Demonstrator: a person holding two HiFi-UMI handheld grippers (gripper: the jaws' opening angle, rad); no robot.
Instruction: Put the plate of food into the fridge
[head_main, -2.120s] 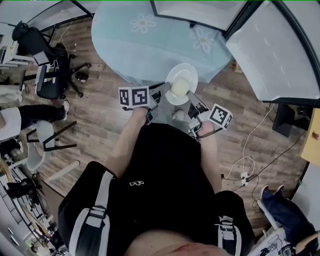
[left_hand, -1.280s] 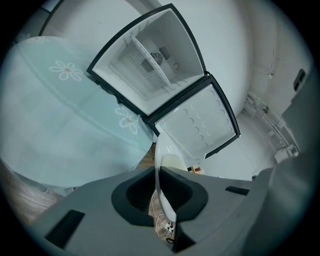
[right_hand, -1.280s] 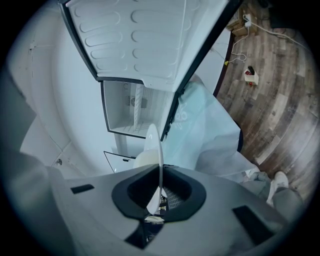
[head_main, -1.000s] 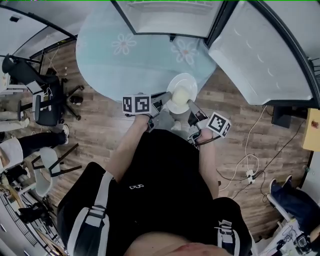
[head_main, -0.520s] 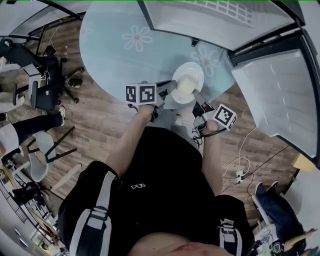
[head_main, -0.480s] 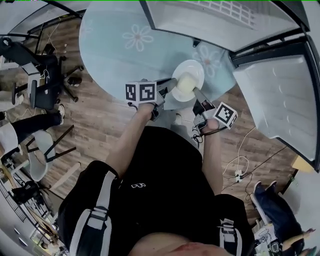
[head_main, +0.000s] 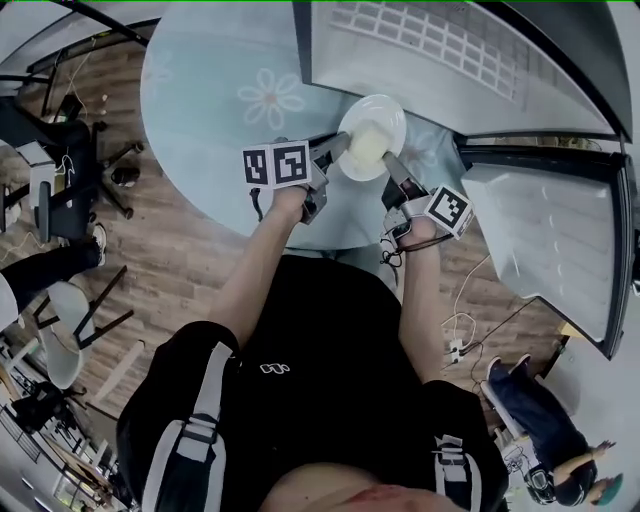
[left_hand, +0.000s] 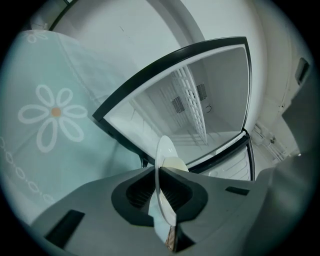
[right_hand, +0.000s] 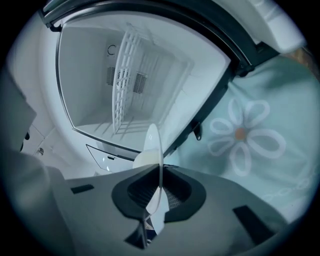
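We're gripping the plate (head_main: 384, 118) from both sides. The left tool (head_main: 337, 149) is clamping the left rim, jaws pinching the thin edge. The plate is hanging between the tools with pale food (head_main: 366, 147) on it, over the blue flowered surface (head_main: 210, 80), just in front of the open fridge (head_main: 450, 50). The right tool (head_main: 389, 166) is clamping the right rim the same way. The fridge door (head_main: 545, 240) is standing open at far right.
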